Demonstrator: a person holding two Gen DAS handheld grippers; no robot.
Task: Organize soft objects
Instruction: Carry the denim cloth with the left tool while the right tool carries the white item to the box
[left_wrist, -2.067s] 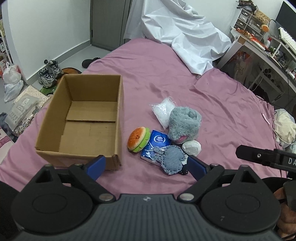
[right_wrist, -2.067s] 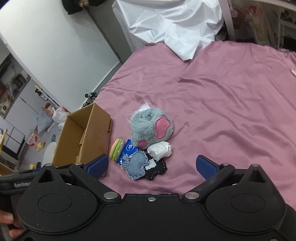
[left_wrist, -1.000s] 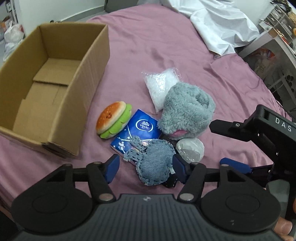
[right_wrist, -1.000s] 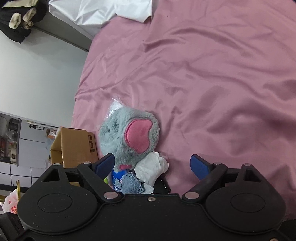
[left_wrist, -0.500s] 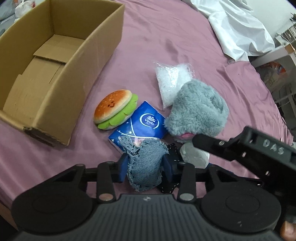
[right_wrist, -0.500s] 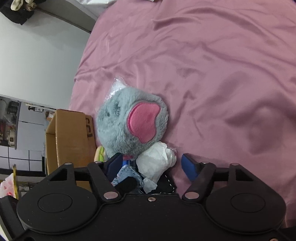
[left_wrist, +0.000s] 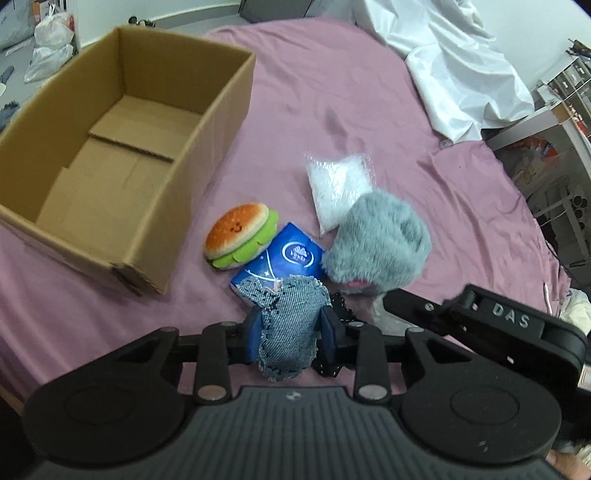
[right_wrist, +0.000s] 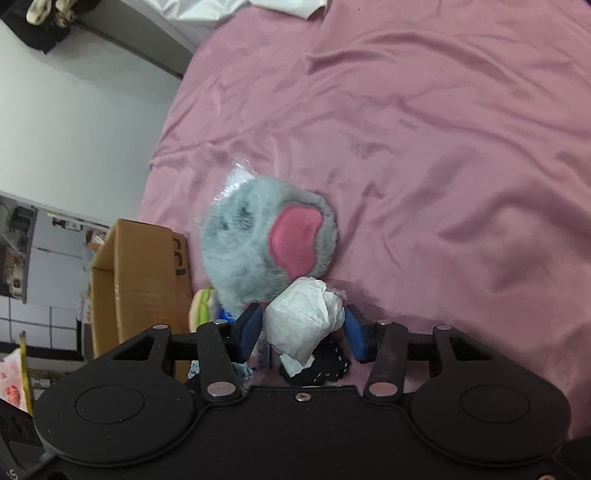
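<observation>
The left claw (left_wrist: 290, 328) pinches the frayed blue denim patch (left_wrist: 291, 325) – the right claw (right_wrist: 303, 332) squeezes the crumpled white paper ball (right_wrist: 303, 319) on the pink bed (right_wrist: 443, 147).

"DAS" on right tool (left_wrist: 509, 320); blue packet (left_wrist: 286, 258) logo perhaps unreadable.

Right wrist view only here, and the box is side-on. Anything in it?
Observer: Nothing. The left wrist view shows the cardboard box with a bare floor.
Operator: Left gripper status?
Observer: The left gripper is shut on the denim piece, at the near edge of the pile.
Operator: What's the blue thing behind the white wad I'm pinching?
Observer: A blue tissue pack, lying between the burger plush and the grey plush.
</observation>
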